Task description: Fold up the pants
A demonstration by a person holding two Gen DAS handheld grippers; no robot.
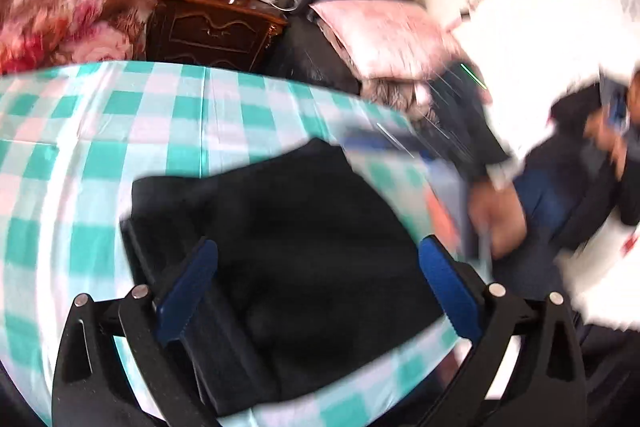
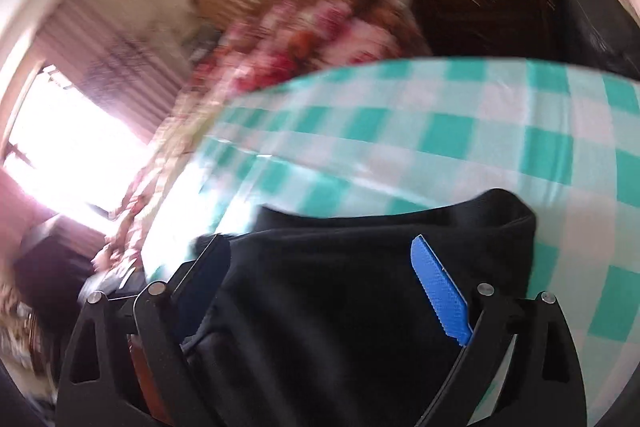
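The black pants point(image 1: 288, 227) lie folded in a compact bundle on the teal and white checked sheet point(image 1: 120, 131). My left gripper point(image 1: 320, 259) is open, its blue pads spread wide above the bundle and holding nothing. In the right wrist view the pants point(image 2: 340, 307) fill the space between the fingers of my right gripper point(image 2: 324, 255), which is also open and just above the cloth. Both views are blurred by motion.
A dark wooden nightstand point(image 1: 212, 27) with bottles stands behind the bed, beside a black chair with a pink cushion point(image 1: 380, 35). A red floral quilt point(image 1: 60, 19) lies at the bed head. A person's arm point(image 1: 496, 223) is at the right. A bright window point(image 2: 60, 155) is at the left.
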